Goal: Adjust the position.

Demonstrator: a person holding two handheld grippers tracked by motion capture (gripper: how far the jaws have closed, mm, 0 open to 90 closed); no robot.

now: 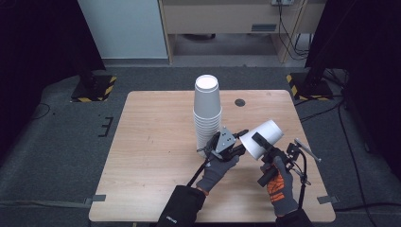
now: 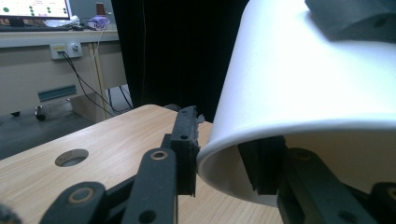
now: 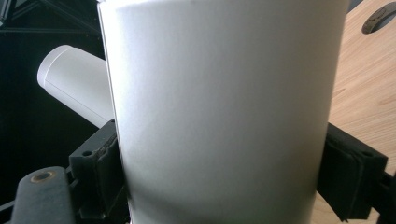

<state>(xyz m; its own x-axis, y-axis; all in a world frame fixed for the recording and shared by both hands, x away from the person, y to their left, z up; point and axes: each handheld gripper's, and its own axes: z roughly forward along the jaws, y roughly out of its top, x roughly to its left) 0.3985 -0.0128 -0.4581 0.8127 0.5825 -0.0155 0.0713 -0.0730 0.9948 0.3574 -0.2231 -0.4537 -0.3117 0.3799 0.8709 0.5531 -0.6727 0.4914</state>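
in the high view we hold our right tool [image 1: 259, 142] clamped on the wall of a single white paper cup [image 1: 263, 138], tipped on its side above the light wooden table [image 1: 156, 142], its open mouth turned toward our left tool [image 1: 236, 142]. just left of it a tall stack of upturned white paper cups [image 1: 207, 113] stands on the table, and our left tool, with its grey three-cornered plate, sits between that stack and the tilted cup. the left tool view gives what the high view cannot: the rim of the paper cup [image 2: 299, 93] sits between that tool's [image 2: 229, 161] two black jaws, one jaw outside the wall and the other inside the mouth, set narrow on the rim. whether both pads already press the paper, we cannot tell for sure, though the inner one looks against it. the same view shows a round hole in the table [image 2: 71, 157] and a desk with a screen beyond. the right tool view brings the cup [image 3: 224, 116] up close, its wall squeezed between the two foam pads [image 3: 348, 170], with the stack of cups [image 3: 74, 88] seen behind it at the left.
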